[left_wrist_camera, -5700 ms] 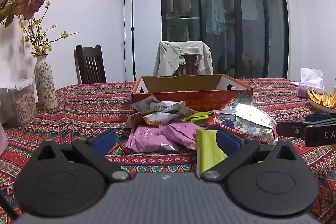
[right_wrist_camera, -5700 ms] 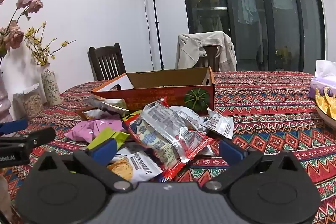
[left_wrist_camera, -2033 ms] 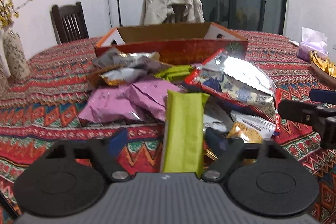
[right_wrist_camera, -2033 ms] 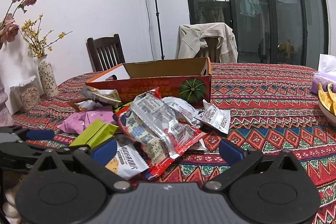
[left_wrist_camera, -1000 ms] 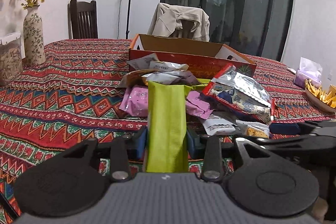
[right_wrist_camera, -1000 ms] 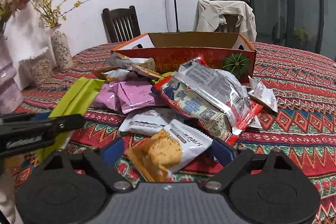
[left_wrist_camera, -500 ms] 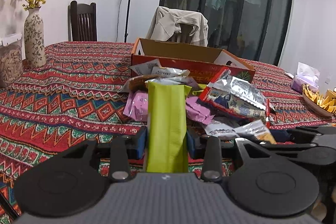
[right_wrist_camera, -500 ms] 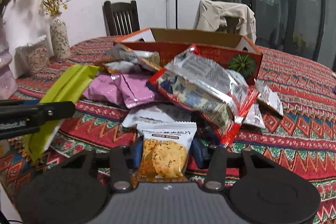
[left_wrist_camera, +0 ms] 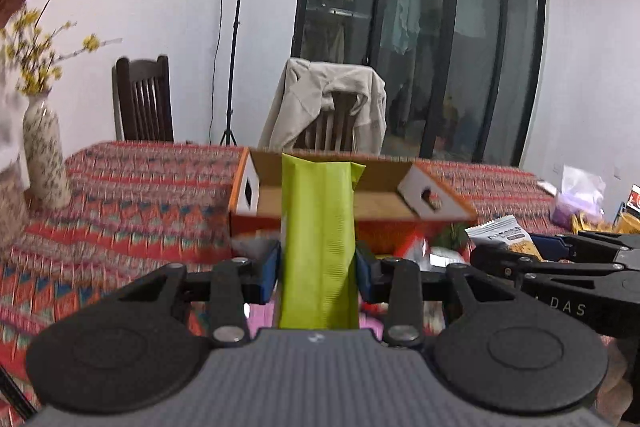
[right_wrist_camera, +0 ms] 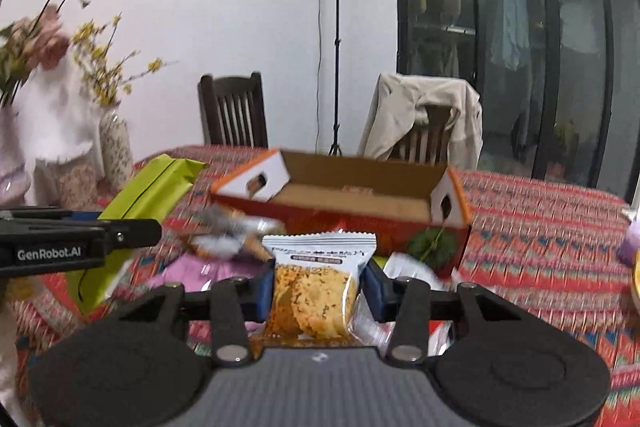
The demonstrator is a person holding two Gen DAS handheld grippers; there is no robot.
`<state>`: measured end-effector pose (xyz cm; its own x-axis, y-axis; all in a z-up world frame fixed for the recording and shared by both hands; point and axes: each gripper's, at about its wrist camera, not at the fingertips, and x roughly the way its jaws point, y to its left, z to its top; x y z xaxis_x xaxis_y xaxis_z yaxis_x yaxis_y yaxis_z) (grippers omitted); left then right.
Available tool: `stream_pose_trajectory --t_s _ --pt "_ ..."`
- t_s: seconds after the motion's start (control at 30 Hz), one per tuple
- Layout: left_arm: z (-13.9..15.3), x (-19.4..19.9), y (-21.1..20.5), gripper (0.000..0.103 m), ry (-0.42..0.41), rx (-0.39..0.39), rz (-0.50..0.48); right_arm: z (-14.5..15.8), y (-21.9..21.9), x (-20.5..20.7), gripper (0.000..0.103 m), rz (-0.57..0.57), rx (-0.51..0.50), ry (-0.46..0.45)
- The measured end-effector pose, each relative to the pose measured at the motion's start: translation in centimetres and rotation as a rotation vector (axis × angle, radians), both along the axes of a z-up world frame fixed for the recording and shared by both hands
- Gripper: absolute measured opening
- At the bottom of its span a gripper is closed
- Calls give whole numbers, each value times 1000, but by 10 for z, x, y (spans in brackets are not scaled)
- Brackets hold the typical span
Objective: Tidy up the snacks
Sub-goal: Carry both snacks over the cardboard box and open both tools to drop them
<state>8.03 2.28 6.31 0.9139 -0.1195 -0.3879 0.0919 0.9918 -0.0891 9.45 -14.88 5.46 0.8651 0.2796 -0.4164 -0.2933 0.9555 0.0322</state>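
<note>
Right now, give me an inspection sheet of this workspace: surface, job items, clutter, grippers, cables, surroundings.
Surface: table under a red patterned tablecloth, blurred in both views.
Job's things: open cardboard box, nothing visible inside; green snack packet; white cracker packet; pile of loose snack packets in front of the box.
Clutter: flower vase at the left; tissue pack and a dish of yellow snacks at the right.
Grippers: left gripper shut on the green snack packet; right gripper shut on the white cracker packet; both lifted clear of the pile.
Cables: one hanging beside the light stand.
Surroundings: two wooden chairs, one draped with a beige jacket; dark glass doors.
</note>
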Motion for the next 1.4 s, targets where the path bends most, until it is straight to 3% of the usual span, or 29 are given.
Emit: stream_pose_trajectory --t_s 0.3,0.53,0.87,1.17,1.3,1.4 --pt "35 78 -14 39 -5 4 20 29 -16 84 44 -56 47 -11" --pt "42 150 -20 39 13 10 74 37 -23 155 44 -84 66 9" --pt "6 238 -16 39 99 -11 170 10 -26 238 44 -127 86 54" --pt "-38 262 -4 39 206 -9 155 -29 -31 257 44 -112 73 163" --pt "-46 265 0 39 243 -13 149 -38 -26 257 44 -112 42 187" --pt "-45 261 -1 45 236 -19 146 -42 -26 260 46 -115 28 209"
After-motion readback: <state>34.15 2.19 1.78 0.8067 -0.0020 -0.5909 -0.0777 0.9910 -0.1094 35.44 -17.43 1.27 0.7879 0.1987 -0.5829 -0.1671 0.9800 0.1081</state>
